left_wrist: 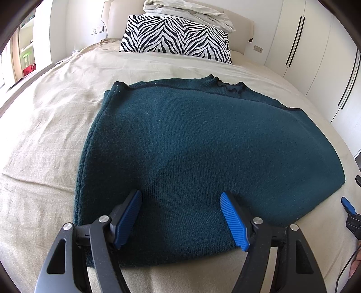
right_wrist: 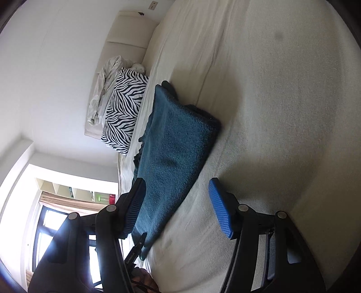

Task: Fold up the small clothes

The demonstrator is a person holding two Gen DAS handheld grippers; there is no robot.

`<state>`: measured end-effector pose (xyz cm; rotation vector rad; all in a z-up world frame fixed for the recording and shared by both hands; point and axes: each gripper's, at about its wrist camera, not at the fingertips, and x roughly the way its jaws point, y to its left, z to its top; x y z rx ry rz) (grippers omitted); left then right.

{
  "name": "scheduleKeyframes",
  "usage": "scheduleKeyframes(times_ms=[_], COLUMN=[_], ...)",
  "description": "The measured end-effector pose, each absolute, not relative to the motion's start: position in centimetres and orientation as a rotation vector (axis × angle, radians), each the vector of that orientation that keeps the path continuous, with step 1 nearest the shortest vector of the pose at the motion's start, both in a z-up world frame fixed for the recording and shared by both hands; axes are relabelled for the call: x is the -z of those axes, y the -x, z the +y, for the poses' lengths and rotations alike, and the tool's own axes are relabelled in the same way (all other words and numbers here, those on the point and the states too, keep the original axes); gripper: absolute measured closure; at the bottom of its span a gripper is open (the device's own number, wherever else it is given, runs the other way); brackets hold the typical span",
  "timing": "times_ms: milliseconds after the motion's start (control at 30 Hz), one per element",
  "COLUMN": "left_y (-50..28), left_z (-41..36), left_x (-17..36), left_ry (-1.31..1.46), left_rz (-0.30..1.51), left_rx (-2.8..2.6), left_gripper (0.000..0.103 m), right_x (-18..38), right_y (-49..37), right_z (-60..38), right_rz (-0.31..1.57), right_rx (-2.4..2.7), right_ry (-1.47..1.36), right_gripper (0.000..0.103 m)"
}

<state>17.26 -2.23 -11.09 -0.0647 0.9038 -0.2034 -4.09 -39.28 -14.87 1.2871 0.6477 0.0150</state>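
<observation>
A: Blue pads of the left gripper [left_wrist: 180,222] are standing wide apart right over the near hem of the teal sweater [left_wrist: 203,146], nothing pinched between them.

B: Noting that. Where is the garment lying?

A: Flat on the beige bedsheet [left_wrist: 49,126], already doubled over, its long axis running away from the left fingers toward the zebra pillow [left_wrist: 176,37]; neckline at the far end.

B: And the right gripper [right_wrist: 173,209]?

A: Rolled on its side, jaws parted about halfway, gripping nothing. Only the sweater's near edge is showing between them; one pad [right_wrist: 133,209] is sitting just beside that edge, the other [right_wrist: 220,209] is over bare sheet.

B: So the left is the nearer one?

A: Judging so. It is sitting squarely on the hem, so a lengthwise fold would be starting from there.

B: Room?

A: White wardrobe doors [left_wrist: 304,45] on one side, a padded headboard [right_wrist: 126,36] with a crumpled pale duvet [left_wrist: 187,11] behind the pillow, a bright window [right_wrist: 52,225].
</observation>
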Motion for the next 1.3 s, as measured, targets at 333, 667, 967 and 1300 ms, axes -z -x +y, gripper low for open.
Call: scheduleKeyframes(times_ms=[333,667,967,1300], left_y=[-17.2,-17.2,-17.2,-17.1], left_z=[-2.3,-2.3,-2.3,-2.3], left_x=[11.1,11.2,11.1,11.2], left_ry=[0.062,0.064,0.065,0.066], left_rz=[0.902,0.9,0.899,0.897], left_rx=[0.201,0.202,0.204,0.204], left_gripper=[0.028,0.028,0.028,0.027], right_x=[15.7,15.2,14.8,16.4], right_y=[0.7,-0.5,-2.6,-1.2], right_z=[-39.3,-40.8,-40.2,-42.8], right_rz=[0.618,0.577,0.569,0.516], right_rx=[0.077,0.246,0.08,0.182], right_ry=[-1.367,-1.359,-1.369,-1.445], right_gripper=[0.047,0.049,0.045,0.055])
